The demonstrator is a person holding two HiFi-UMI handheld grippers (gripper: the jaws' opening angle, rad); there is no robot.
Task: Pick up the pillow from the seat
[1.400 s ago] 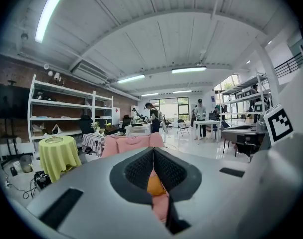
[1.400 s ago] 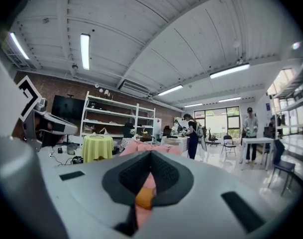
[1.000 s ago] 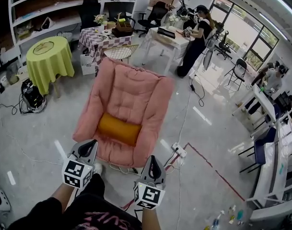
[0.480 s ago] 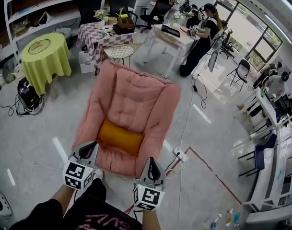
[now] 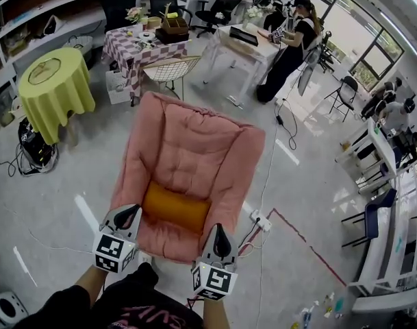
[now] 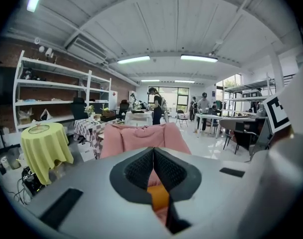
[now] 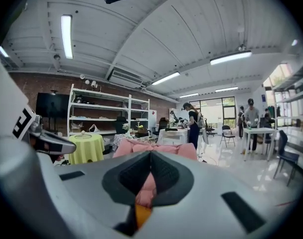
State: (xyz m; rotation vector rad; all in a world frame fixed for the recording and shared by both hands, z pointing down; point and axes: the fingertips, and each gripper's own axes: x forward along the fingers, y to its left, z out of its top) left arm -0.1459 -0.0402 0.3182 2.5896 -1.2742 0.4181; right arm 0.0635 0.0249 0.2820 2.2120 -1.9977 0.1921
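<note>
Pillow (image 5: 175, 208) in sight: orange, plump, lying crosswise at the front of the pink seat (image 5: 187, 142), just ahead of the 2 grippers and between their lines of aim. The left gripper (image 5: 128, 213) hangs by the seat's front left corner, just left of the pillow, its jaws pressed together with nothing in them. The right gripper (image 5: 218, 232) hangs at the seat's front edge, just short of the pillow's right end, and it too is closed tight and empty.

From the left gripper view the orange shows low and straight ahead beneath the closed tips, with the pink backrest rising beyond. From the right gripper view it sits low and slightly left of the tips. Whether either gripper brushes the cushioning, I cannot tell.

Far ahead, past the backrest, stands a wire chair (image 5: 170, 70) with a checkered table (image 5: 136, 46) behind it. Ahead and well left of the left gripper is a round table under a yellow-green cloth (image 5: 54, 84). Ahead and off to the right, a person (image 5: 287, 43) stands at a white table (image 5: 246, 46). Just right of the right gripper, a power strip (image 5: 261, 219) lies on the floor beside the seat's right front corner.
</note>
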